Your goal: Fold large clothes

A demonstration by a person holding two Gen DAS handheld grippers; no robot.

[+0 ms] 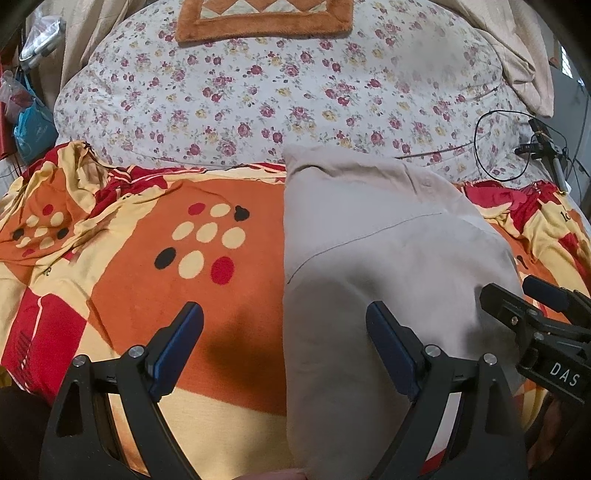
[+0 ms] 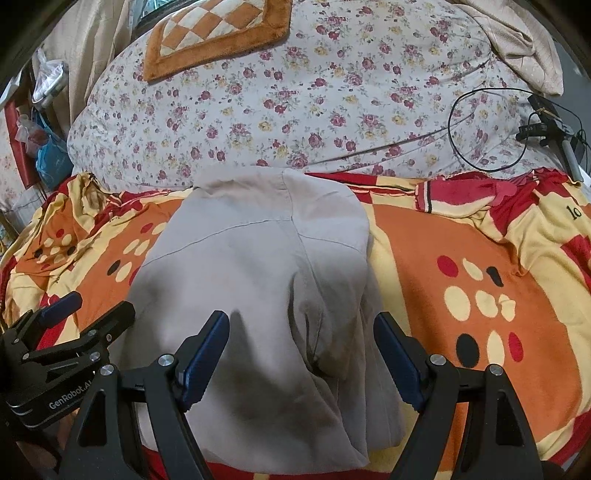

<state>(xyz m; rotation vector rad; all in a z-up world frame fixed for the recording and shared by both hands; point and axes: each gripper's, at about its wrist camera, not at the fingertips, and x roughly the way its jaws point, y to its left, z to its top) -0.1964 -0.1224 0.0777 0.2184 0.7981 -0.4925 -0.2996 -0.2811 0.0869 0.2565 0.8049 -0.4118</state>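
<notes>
Both tongs spread wide, nothing gripped. Left tongs (image 1: 284, 321) hover low over the garment's left edge: one blue pad over the blanket, the other over beige cloth. Right tongs (image 2: 303, 332) hover above the garment's near middle, pads either side of a raised crease.

Beige shirt (image 1: 388, 258) lies folded into a long narrow stack on the bed, running from near edge toward the far side, seam lines visible across the upper part; a button (image 1: 427, 182) shows near its far end. In the right wrist view the shirt (image 2: 258, 266) has layered folds along its right side.

Under it: orange, red and cream blanket (image 1: 147, 236) with dot pattern, rumpled at both sides. Beyond the shirt's far end, a floral quilt (image 1: 258, 92) bulges up, touching the blanket's far border. An orange checkered mat (image 1: 264, 18) sits on top of the quilt. Black cable loop (image 1: 498, 144) and a small black clamp device (image 1: 539, 144) lie at the quilt's right. Beige curtain (image 1: 517, 55) hangs far right; plastic bags (image 1: 33, 122) far left.
</notes>
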